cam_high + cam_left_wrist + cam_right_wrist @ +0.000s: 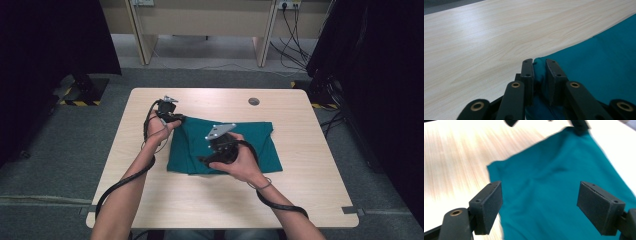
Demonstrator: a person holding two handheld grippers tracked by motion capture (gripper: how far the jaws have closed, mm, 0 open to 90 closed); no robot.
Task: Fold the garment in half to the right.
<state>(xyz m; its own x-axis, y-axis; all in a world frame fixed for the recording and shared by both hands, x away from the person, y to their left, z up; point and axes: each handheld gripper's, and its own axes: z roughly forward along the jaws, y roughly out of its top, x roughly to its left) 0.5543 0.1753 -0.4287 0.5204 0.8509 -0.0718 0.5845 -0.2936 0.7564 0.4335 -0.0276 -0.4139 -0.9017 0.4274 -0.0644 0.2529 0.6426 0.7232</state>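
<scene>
A teal cloth [250, 145] lies folded in the middle of the wooden table [310, 190]. My left gripper [177, 119] is at the cloth's far left corner. In the left gripper view that gripper [539, 67] is shut on a bunched corner of the cloth [604, 62], and the fabric fills the narrow gap between the pads. My right gripper [204, 160] hovers over the cloth's near left part. In the right gripper view it [546, 207] stands open, its pads wide apart above the cloth [544, 170] with nothing between them.
A small round disc [254, 101] sits in the tabletop near the far edge. Bare wood surrounds the cloth on all sides. Beyond the table are pale desk legs [262, 45], floor cables [295, 55] and black curtains [380, 75] at both sides.
</scene>
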